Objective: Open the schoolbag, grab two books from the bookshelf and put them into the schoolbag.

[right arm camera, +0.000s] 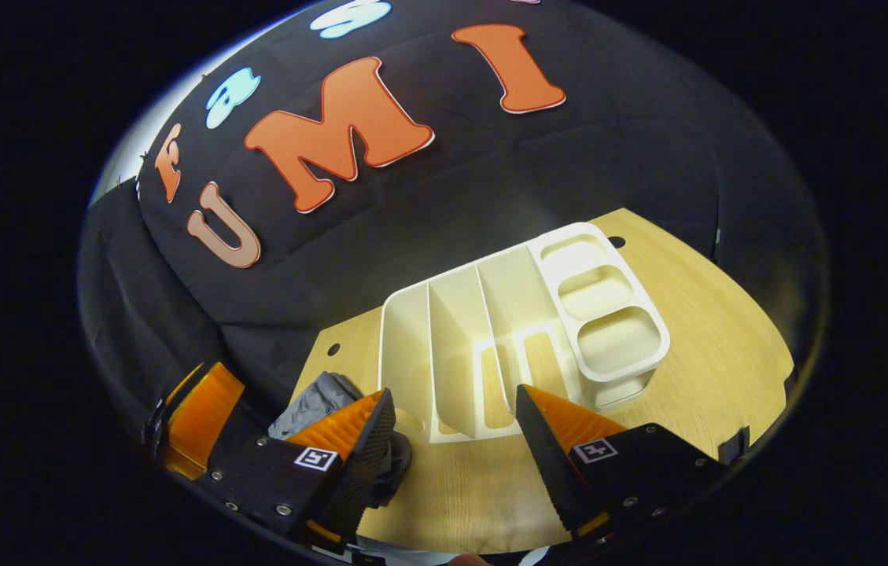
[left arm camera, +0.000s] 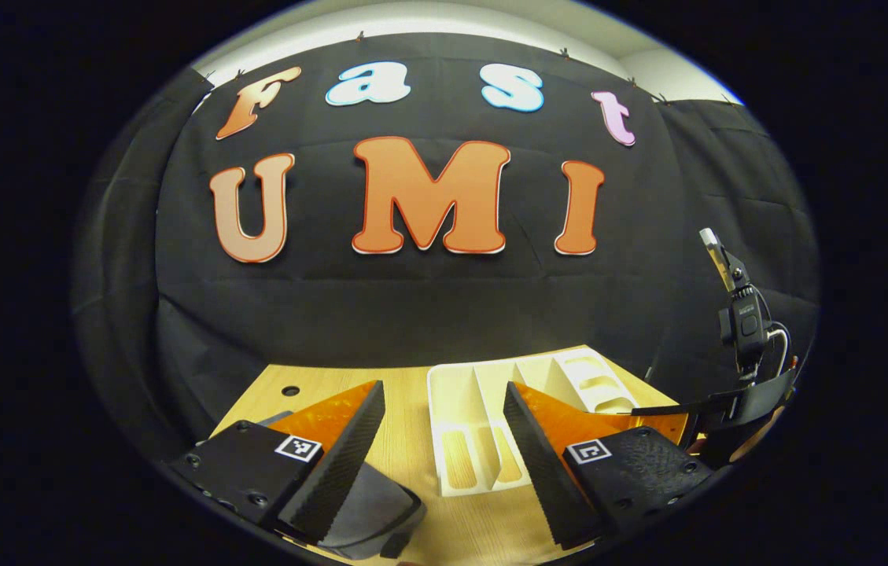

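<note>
Schoolbag (left arm camera: 381, 511), a grey fabric mass, was seen in the left gripper view at the near left of the worktop (left arm camera: 412, 456), beneath the left tool (left arm camera: 444, 464), whose fingers were spread wide and empty. A white bookshelf (left arm camera: 483, 409) lay just beyond, its slots apparently bare. In the right gripper view, the right tool (right arm camera: 455, 448) was likewise held wide, the bookshelf ahead and the schoolbag at the left. Opening the schoolbag was judged the step in hand; a grip on its zip or flap was called for.

Both views look low across the wooden bench (left arm camera: 412, 393) toward the black cloth wall, sharing the white bookshelf (left arm camera: 483, 409) at frame centre; the right gripper view sits closer (right arm camera: 522, 330) and rolled.
</note>
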Available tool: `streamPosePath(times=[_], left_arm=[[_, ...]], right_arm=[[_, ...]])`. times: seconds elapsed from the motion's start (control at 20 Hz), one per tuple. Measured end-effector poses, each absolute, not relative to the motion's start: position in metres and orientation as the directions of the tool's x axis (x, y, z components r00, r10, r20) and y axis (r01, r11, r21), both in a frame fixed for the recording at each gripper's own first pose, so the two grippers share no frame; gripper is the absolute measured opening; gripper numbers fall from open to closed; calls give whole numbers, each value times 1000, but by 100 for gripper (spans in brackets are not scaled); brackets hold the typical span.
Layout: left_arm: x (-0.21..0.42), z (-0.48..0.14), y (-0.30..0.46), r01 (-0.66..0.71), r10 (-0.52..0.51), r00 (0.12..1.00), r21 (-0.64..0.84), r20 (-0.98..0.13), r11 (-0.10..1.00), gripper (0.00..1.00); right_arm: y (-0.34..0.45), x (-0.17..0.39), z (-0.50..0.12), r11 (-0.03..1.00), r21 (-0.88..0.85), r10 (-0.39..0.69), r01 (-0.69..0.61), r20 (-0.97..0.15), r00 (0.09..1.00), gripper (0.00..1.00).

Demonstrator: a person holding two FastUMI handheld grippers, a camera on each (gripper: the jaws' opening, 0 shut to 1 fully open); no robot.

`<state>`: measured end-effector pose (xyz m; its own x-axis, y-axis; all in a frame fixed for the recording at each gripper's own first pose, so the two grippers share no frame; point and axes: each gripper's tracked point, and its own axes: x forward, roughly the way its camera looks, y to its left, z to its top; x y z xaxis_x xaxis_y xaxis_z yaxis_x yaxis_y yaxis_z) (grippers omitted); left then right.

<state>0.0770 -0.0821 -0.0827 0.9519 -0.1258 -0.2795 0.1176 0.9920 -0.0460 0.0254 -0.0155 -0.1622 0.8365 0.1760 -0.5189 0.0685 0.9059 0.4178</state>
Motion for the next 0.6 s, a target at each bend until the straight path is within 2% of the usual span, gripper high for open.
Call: streamPosePath(times=[0.3,0.6], left_arm=[[78,-103,-70,128,-140,960,-66,-244,990,97],[74,-103,-68,106,-123,971,-91,-206,990,97]], right_arm=[[-32,26,-148,947,293,8,132,-432,902,93],[-48,25,-99,984,95,-130,152,-209,969,93]])
